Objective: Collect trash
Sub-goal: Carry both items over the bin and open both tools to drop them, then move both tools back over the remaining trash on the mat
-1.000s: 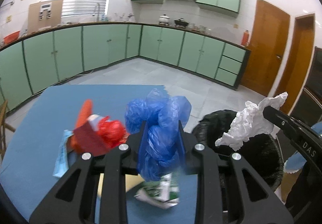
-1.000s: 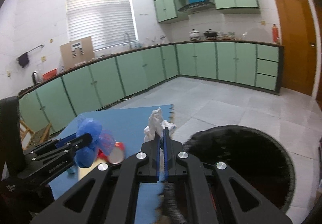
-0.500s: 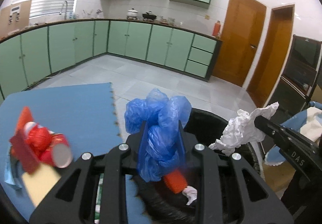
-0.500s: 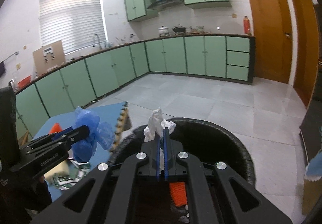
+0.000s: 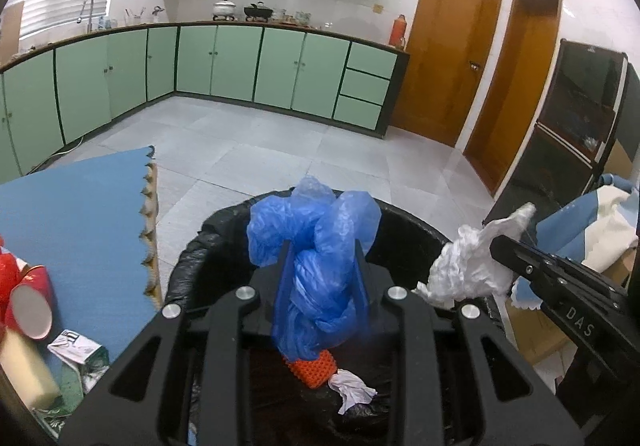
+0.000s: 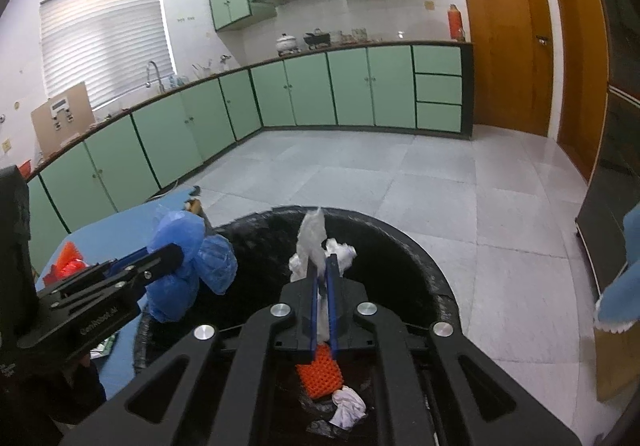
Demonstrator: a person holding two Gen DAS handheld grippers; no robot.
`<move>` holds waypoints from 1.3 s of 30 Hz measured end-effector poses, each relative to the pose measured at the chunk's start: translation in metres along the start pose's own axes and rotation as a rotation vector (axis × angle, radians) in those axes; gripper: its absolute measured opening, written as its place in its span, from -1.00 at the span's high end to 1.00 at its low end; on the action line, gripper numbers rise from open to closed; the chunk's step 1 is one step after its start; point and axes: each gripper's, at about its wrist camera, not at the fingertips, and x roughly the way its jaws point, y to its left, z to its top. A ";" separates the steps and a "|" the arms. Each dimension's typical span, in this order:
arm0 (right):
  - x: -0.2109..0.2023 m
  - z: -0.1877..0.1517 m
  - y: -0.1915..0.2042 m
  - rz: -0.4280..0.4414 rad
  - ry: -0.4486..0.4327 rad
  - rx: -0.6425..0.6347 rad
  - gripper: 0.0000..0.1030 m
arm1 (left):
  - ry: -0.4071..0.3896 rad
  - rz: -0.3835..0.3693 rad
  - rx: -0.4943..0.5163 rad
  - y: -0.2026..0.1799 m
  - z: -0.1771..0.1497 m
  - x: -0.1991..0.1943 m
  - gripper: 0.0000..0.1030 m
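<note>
Both grippers hang over the black bin (image 5: 192,266): left gripper (image 5: 322,266) clamps the blue bag (image 5: 316,246), right gripper (image 6: 322,278) pinches white tissue (image 6: 312,242). Inside lie scraps (orange, white); red cups (image 5: 28,306) beside it remain.

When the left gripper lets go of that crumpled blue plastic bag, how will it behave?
The crumpled blue plastic bag, pinched in the left gripper, looks thin and floppy, so probably very light. It may drift or spring open rather than drop straight. It hangs over the black-lined trash bin, so it should likely land inside.
</note>
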 end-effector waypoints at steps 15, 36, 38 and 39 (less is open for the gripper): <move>-0.005 -0.007 -0.019 -0.098 -0.030 0.068 -0.75 | -0.022 0.040 -0.004 0.013 0.001 -0.011 -0.49; -0.021 0.000 0.081 0.041 -0.074 -0.001 -0.89 | -0.133 0.306 -0.067 0.116 -0.009 -0.129 -0.76; -0.020 -0.001 0.095 0.063 -0.071 -0.011 -0.89 | -0.136 0.335 -0.075 0.127 -0.012 -0.140 -0.76; -0.019 -0.002 0.102 0.073 -0.072 -0.017 -0.89 | -0.137 0.352 -0.079 0.134 -0.015 -0.146 -0.76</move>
